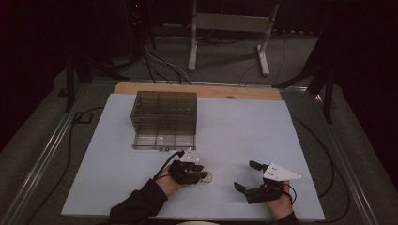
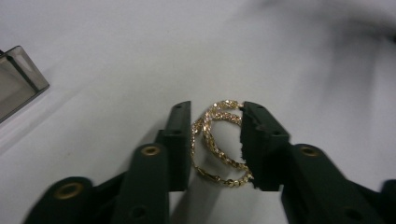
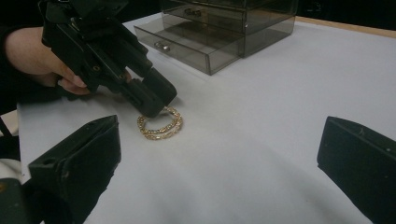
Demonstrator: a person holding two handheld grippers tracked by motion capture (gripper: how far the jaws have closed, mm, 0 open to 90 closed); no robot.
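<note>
The gold hoops (image 2: 219,142), two linked glittering rings, lay on the white table (image 1: 244,122) near its front edge, between the jaws of the left gripper (image 2: 215,140). Those jaws stood narrowed around the hoops, both pads touching the rims, so I judged them gripped, though lightly. To finish the pick well, the squeeze should stay gentle and even across both rings, lest one slip out or twist flat; then lift straight up. The right gripper (image 3: 219,163) hung wide open and held nothing, well to the side. The smoky clear drawer box (image 1: 164,119) sat farther back, its bottom drawer (image 3: 187,42) pulled out. Nothing lay between hoops and drawer.
</note>
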